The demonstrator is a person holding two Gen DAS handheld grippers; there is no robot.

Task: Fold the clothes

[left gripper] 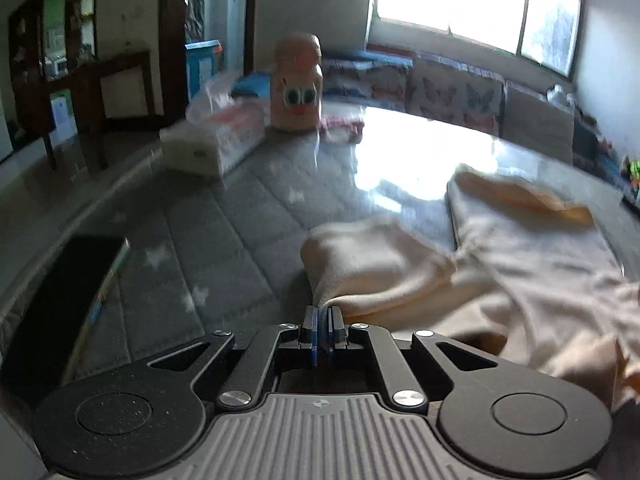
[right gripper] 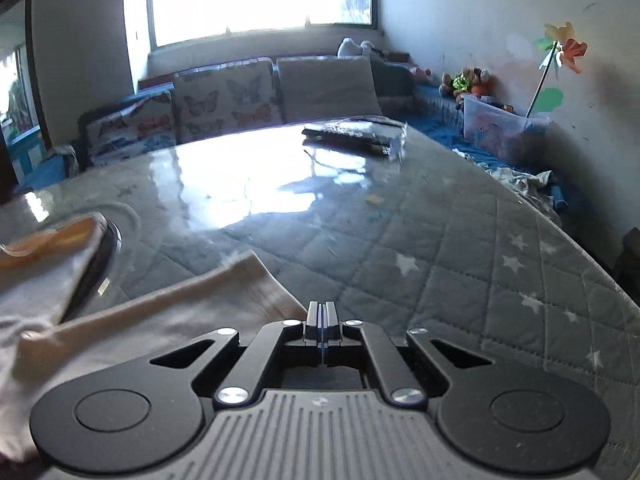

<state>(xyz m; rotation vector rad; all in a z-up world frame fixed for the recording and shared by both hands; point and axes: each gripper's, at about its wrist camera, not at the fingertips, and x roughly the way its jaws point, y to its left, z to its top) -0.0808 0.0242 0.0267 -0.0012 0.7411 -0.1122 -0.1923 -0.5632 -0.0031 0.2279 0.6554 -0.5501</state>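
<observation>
A cream garment (left gripper: 500,276) with an orange trim (left gripper: 528,198) lies rumpled on the grey star-quilted table cover (left gripper: 224,248), to the right in the left wrist view. My left gripper (left gripper: 323,310) is shut on a gathered fold of it at its near left corner. In the right wrist view the same garment (right gripper: 168,312) spreads flat at the lower left, its orange trim (right gripper: 44,240) at the far left. My right gripper (right gripper: 321,308) is shut, pads together, at the garment's right edge; no fabric shows between the pads.
A white tissue box (left gripper: 212,148) and a pink jar with googly eyes (left gripper: 296,84) stand at the table's far side. A dark flat object (left gripper: 60,312) lies near left. A black packet (right gripper: 352,134) lies at the far edge. Behind is a sofa with butterfly cushions (right gripper: 224,104).
</observation>
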